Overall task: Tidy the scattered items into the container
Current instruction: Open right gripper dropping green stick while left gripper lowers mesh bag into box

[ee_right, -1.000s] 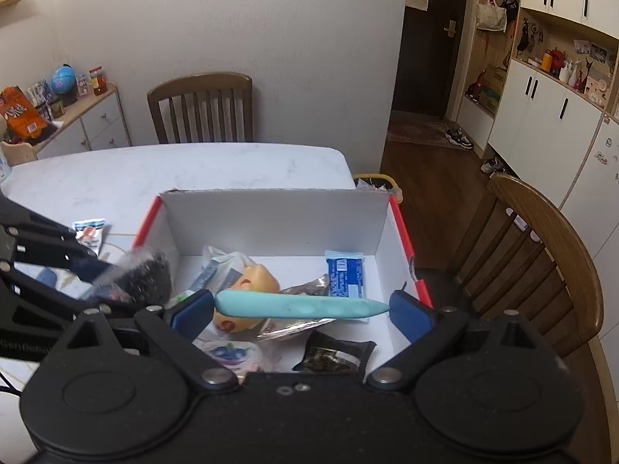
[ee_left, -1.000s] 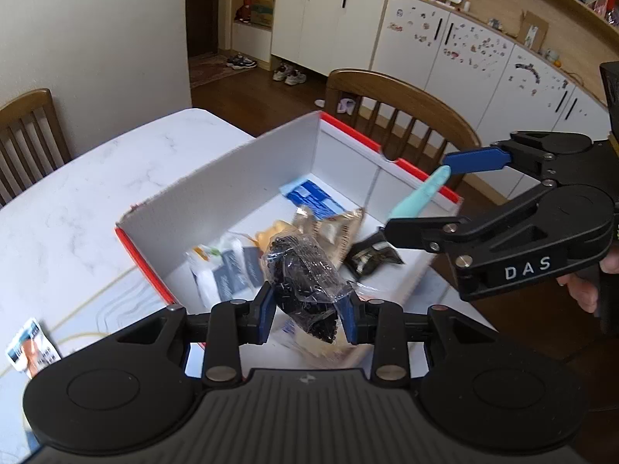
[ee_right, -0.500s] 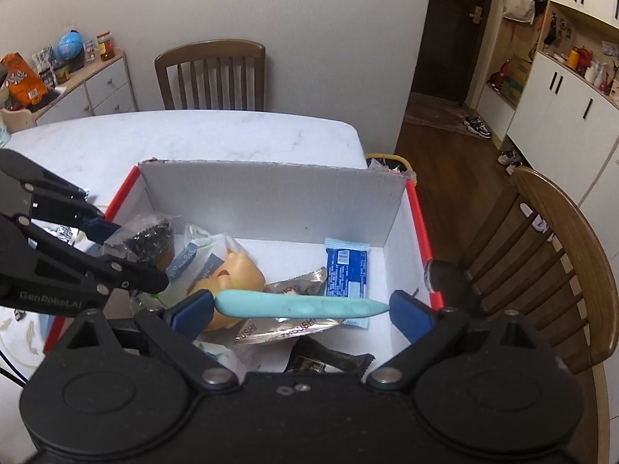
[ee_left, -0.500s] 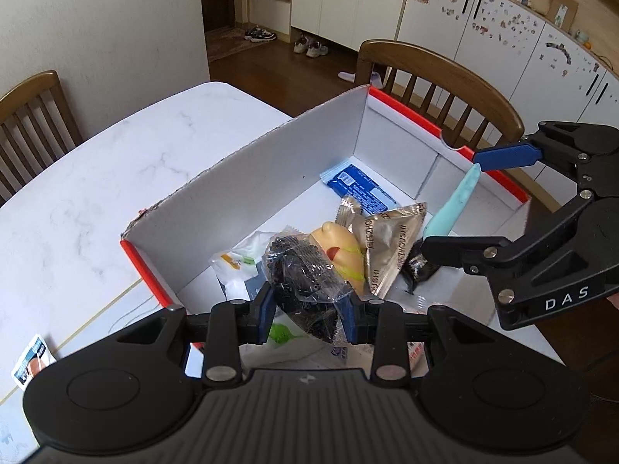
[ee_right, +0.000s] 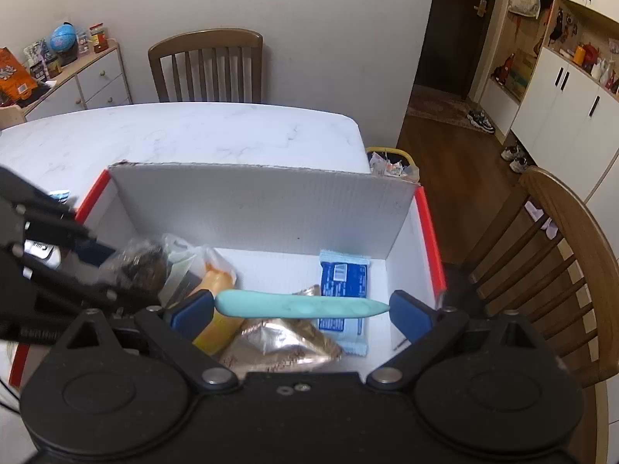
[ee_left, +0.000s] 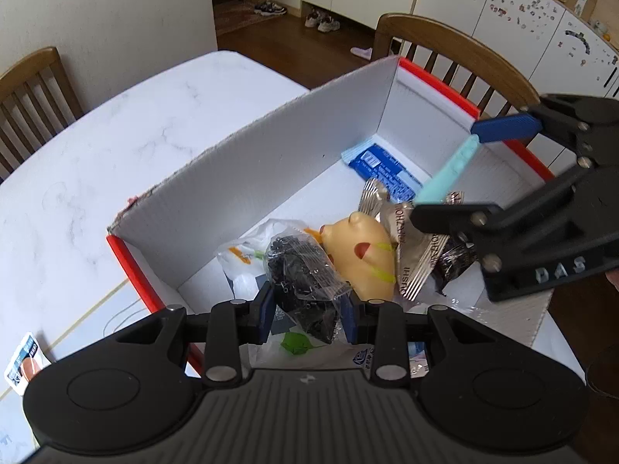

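We hold both loads over the red-edged white cardboard box [ee_left: 271, 162] at the tabletop's [ee_left: 116, 147] corner: left gripper [ee_left: 307, 311] jaws pinching a crinkly clear packet of black bits [ee_left: 301, 270], light, slippery; right gripper [ee_right: 301, 315] jaws spanning a stiff turquoise plastic stick [ee_right: 301, 306] end-to-end, likely precarious.

White marble table [ee_left: 116, 147] under box [ee_left: 271, 178], packet [ee_left: 23, 359].

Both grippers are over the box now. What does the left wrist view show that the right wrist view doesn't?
Only the left wrist view shows the small packet lying on the table outside the box, and the dark wrapper inside.
Only the right wrist view shows the bin beyond the table's far end.
Both show the teal stick end to end in the right gripper, the bag of dark pieces in the left gripper, and the blue packet.
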The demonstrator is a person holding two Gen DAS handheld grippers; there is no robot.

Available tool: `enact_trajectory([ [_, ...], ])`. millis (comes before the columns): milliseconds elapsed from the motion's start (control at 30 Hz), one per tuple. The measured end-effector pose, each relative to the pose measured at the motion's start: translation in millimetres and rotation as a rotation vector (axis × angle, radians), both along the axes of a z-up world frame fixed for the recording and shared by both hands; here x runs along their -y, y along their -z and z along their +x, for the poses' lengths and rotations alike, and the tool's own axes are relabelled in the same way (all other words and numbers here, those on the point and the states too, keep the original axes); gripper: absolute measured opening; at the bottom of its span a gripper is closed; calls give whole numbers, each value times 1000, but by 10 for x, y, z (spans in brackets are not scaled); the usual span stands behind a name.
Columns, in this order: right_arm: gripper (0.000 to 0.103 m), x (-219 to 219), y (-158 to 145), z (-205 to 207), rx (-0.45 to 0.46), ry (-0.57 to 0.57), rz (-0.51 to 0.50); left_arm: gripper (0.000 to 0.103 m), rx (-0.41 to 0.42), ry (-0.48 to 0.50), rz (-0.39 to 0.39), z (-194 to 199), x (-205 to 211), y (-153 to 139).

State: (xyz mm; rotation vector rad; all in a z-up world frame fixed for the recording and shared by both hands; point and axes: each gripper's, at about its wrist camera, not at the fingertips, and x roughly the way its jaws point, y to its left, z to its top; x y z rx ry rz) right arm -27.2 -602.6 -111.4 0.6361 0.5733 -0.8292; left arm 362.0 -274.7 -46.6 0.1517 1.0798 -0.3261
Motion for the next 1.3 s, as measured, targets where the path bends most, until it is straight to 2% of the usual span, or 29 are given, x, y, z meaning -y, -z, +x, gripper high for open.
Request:
enact_trajectory([
  [600,97,425,254,422,-13,-8,90,33,-47,43,30,67,85,146],
  [767,97,504,339,456,-7,-17,142,33,-57,58,26,92,93,180],
  [1067,98,494,364,474,-18,-19,149,33,-61,73,27,129,139,230],
  [1300,98,501,338,439,-13,-19,161,42,-39,81,62,92,161,219],
])
